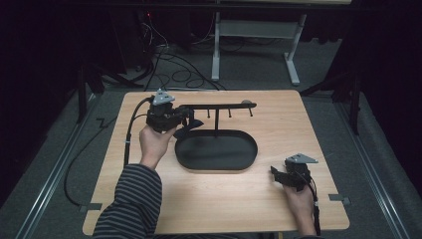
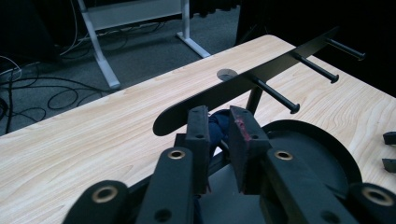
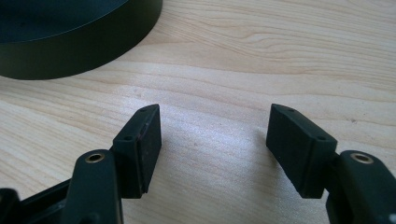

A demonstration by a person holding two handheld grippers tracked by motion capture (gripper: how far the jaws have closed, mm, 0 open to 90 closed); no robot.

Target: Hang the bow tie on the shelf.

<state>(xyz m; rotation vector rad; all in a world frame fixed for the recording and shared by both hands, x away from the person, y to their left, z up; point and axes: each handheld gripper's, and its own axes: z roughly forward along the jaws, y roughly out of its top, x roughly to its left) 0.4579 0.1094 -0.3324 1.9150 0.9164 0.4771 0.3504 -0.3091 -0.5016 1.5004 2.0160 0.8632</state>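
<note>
High view shows a black stand: an oval tray base (image 1: 215, 149), a thin post and a horizontal bar (image 1: 219, 105) with pegs hanging under it, set on the wooden tabletop (image 1: 209, 199). The left tool (image 1: 183, 122) is up at the bar's left end, and a small dark blue item (image 2: 219, 125) sits between its pads just below that end; what it is I cannot tell. In the left gripper view the jaws stand slightly parted around it, and whether the pads press on it is unclear. My judgement is that the step in hand is letting the item go, either onto the stand or down toward the tray. Next, the left tool would need to widen fully and back away without knocking the bar. The right tool (image 1: 286, 175) rests on the tabletop near the tray's right rim, jaws wide apart and empty.
</note>
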